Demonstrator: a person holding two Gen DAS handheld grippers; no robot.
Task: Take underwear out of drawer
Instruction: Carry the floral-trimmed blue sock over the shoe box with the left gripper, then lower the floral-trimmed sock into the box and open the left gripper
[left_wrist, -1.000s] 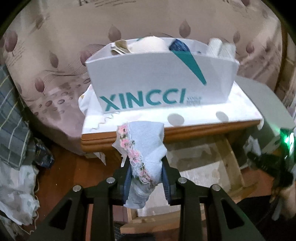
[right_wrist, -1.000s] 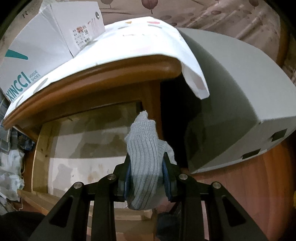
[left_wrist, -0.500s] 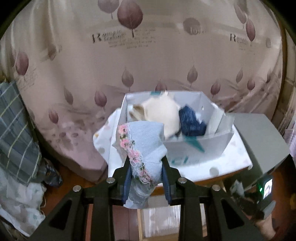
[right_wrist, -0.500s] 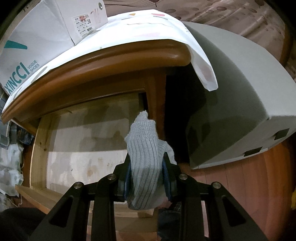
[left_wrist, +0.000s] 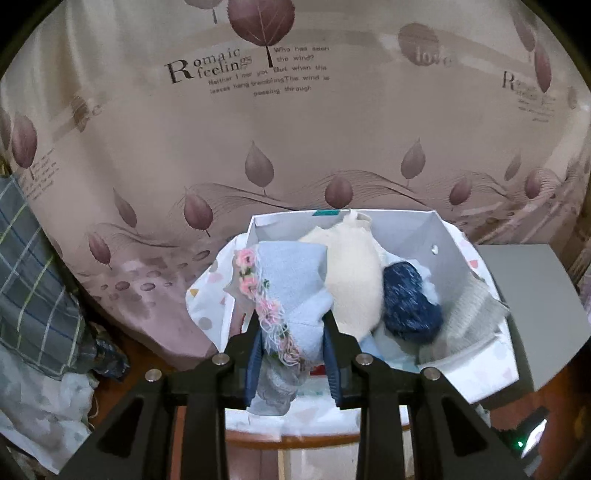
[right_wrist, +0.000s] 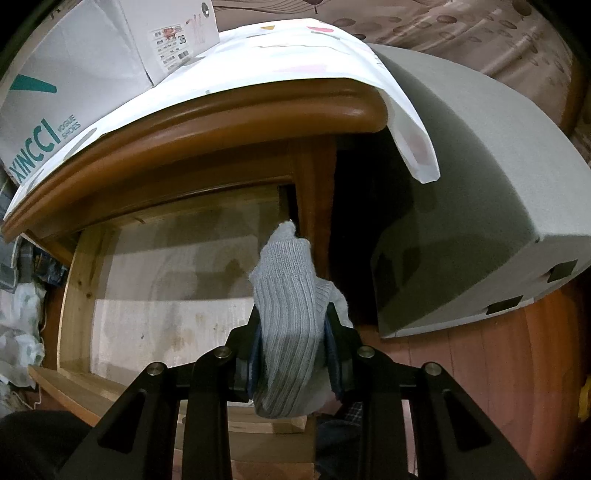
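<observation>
Left gripper (left_wrist: 291, 341): pinching a pale blue underwear (left_wrist: 295, 291) with a pink flower trim; cloth stands up between the two blue pads and hangs out below them.
Left view, box (left_wrist: 448, 243): white shoebox, open top, at 1 to 3 o'clock of the gripper, just behind the held cloth.
Box contents: cream garment (left_wrist: 352, 277) at 1 o'clock, dark blue knit bundle (left_wrist: 408, 302) at 3 o'clock, a pale ribbed piece further right; what each is, hard to tell.
Left view, cloth (left_wrist: 207, 291): white patterned sheet under the box, over a wooden nightstand edge (left_wrist: 317, 441) at 6 o'clock.
Backdrop: leaf-print curtain (left_wrist: 258, 110) across 9 to 3 o'clock; plaid fabric (left_wrist: 26, 258) at 9 o'clock.
Right gripper (right_wrist: 293, 347): pinching a grey ribbed sock (right_wrist: 288, 306), its tip pointing to 12 o'clock.
Right view, drawer (right_wrist: 79, 280): pulled open, at 9 to 11 o'clock of the gripper; bare liner floor showing.
Right view, nightstand (right_wrist: 236, 122): at 12 o'clock, sheet and box (right_wrist: 74, 74) on top.
Grey case (right_wrist: 480, 184): at 2 o'clock, beside the nightstand.
</observation>
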